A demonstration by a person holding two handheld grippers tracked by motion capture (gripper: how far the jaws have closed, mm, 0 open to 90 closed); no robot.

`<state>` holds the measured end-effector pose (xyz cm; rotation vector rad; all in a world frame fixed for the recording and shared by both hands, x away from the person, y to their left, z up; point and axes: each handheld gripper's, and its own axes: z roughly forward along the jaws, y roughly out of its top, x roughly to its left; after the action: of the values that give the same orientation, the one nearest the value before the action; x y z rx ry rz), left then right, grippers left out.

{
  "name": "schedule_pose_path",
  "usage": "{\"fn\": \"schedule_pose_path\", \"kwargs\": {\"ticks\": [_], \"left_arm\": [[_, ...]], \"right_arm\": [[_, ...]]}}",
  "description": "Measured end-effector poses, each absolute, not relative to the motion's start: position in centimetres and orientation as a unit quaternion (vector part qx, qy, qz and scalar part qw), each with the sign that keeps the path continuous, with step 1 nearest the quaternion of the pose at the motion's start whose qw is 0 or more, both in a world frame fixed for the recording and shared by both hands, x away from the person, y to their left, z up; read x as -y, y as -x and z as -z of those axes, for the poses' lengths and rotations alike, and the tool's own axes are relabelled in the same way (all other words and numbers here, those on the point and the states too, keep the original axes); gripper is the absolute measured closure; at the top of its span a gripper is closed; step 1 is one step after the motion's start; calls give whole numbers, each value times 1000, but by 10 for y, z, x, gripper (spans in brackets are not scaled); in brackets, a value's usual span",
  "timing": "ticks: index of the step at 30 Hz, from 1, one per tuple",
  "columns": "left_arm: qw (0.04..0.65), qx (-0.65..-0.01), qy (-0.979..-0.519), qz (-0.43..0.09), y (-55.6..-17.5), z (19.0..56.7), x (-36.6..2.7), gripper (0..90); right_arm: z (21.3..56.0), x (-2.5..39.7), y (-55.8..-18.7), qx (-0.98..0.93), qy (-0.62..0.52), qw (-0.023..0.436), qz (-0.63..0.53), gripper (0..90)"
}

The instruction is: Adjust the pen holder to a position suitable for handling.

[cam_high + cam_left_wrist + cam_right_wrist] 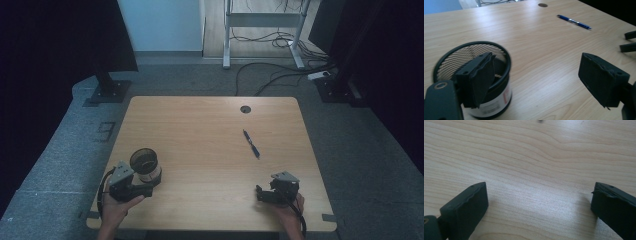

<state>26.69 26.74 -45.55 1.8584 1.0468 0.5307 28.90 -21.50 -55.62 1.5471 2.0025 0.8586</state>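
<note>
A black wire-mesh pen cup with a white label band [145,165] is seen at the lower left of the high view, upright on the light wood-grain table [200,150]. The left gripper [142,188] is held against it with the jaws wide apart; in the left gripper view one jaw stands in front of the cup's near rim [471,65] and the other is well clear to the right, so nothing is clamped. A blue ballpoint pen [251,144] lies flat at centre right, well apart from the cup. The right gripper [258,193] is held low at the lower right, its jaws likewise spread over bare wood. The light cup could be tipped or pushed aside if the jaws were closed off-centre on the rim. The thin pen could be rolled away or missed if approached at an angle.
</note>
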Motion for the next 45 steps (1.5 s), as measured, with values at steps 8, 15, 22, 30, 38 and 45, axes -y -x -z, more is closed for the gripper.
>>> {"fn": "schedule_pose_path", "kwargs": {"ticks": [8,15,22,30,38,45], "left_arm": [[449,-445,-741,-227,-271,458,-285,114],[434,-466,-735,-233,-277,465,-297,68],[424,-486,-729,-229,-285,477,-309,44],[415,-489,-736,-216,-292,489,-308,39],[404,-491,-742,-210,-300,499,-303,34],[401,-493,-744,-208,-306,503,-300,34]], "right_arm": [[556,215,-289,-729,-563,233,-312,4],[556,215,-289,-729,-563,234,-312,5],[556,215,-289,-729,-562,234,-312,5],[556,215,-289,-729,-563,234,-312,5],[556,215,-290,-728,-563,234,-313,5],[556,215,-290,-728,-563,235,-313,5]]}}
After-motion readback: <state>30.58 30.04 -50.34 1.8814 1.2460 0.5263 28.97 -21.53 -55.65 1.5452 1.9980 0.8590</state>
